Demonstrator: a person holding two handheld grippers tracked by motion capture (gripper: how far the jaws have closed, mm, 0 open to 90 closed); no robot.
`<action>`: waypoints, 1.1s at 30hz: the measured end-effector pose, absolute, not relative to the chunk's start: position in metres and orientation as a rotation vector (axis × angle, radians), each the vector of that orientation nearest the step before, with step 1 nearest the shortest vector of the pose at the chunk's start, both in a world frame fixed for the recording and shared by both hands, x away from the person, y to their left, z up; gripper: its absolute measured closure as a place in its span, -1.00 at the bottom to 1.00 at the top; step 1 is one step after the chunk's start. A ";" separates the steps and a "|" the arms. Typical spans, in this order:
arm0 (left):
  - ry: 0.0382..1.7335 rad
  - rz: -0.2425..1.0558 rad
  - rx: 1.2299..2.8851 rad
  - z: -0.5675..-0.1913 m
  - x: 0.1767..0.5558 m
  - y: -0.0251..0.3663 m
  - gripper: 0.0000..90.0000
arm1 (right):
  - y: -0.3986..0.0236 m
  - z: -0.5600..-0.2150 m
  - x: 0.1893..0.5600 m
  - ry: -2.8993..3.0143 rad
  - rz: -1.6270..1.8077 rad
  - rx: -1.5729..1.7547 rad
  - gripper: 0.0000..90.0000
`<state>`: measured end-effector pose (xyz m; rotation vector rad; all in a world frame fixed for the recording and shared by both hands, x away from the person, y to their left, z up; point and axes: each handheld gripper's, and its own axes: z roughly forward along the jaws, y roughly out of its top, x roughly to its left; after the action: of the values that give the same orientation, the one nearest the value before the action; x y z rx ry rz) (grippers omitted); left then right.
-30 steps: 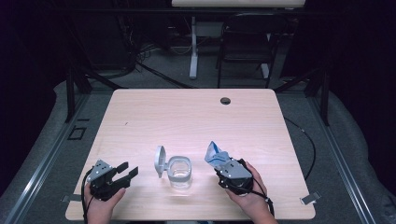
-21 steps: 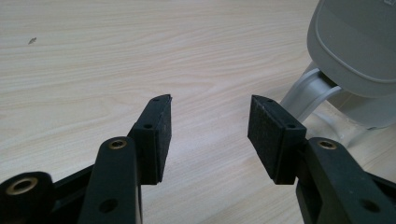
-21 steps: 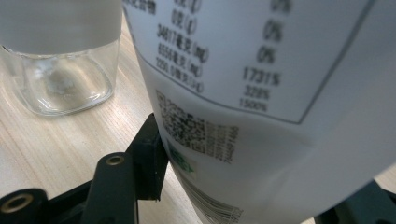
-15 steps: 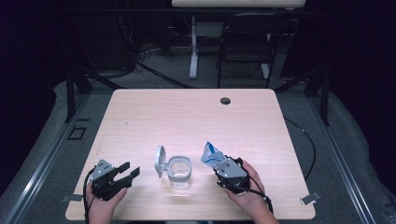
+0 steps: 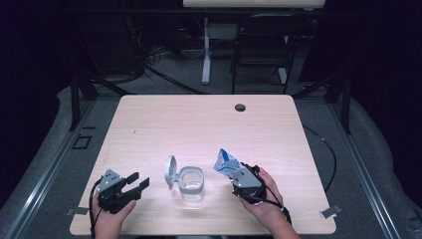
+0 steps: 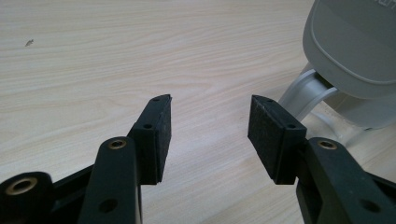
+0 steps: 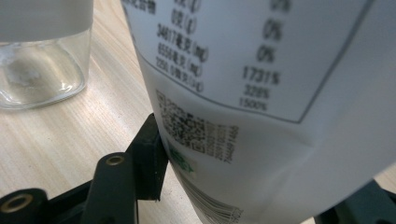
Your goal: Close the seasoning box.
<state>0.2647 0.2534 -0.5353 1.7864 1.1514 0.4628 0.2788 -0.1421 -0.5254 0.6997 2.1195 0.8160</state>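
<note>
1. A clear glass jar (image 5: 191, 182) stands on the near middle of the bench (image 5: 209, 124), between the two grippers, its grey lid (image 5: 170, 172) hinged open and standing up at its left side.
2. The right gripper (image 5: 238, 174) sits just right of the jar, held in a hand (image 5: 263, 206) at the near edge. Its jaws grip a white and blue pouch (image 5: 227, 162), which sticks up and leans to the far left, towards the jar.
3. In the right gripper view the pouch (image 7: 261, 107) is pressed against the left pad, with the jar (image 7: 42, 51) just beside it on the wood; nothing lies between pouch and jar.
4. The left gripper (image 5: 133, 181) rests near the left near corner, well apart from the pouch. Its jaws stand open with nothing between them, pointing right at the jar's lid (image 6: 359, 60), which is near the right pad but not touching it.
5. The pouch carries a boxed table of figures; "0%", "1731%", "328%" and "1500%" can be read, along with small characters too blurred to make out, a QR code, a small green mark and a barcode.
6. Far from the work, a dark round grommet (image 5: 240, 107) sits in the bench near its far edge. A chair (image 5: 263, 45) and a white stand leg (image 5: 206, 55) are on the floor behind.
</note>
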 end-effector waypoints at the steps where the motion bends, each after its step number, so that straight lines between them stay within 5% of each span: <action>1: 1.152 0.462 1.786 -0.535 0.265 0.253 0.11 | -0.142 -0.525 0.279 2.119 0.816 0.700 -0.03; 33: 1.163 0.477 1.799 -0.537 0.264 0.257 0.08 | -0.130 -0.518 0.286 2.097 0.672 0.581 -0.03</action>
<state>0.2639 0.2566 -0.5374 1.7989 1.1632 0.4765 0.2863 -0.1302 -0.5180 0.5806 2.0970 0.6717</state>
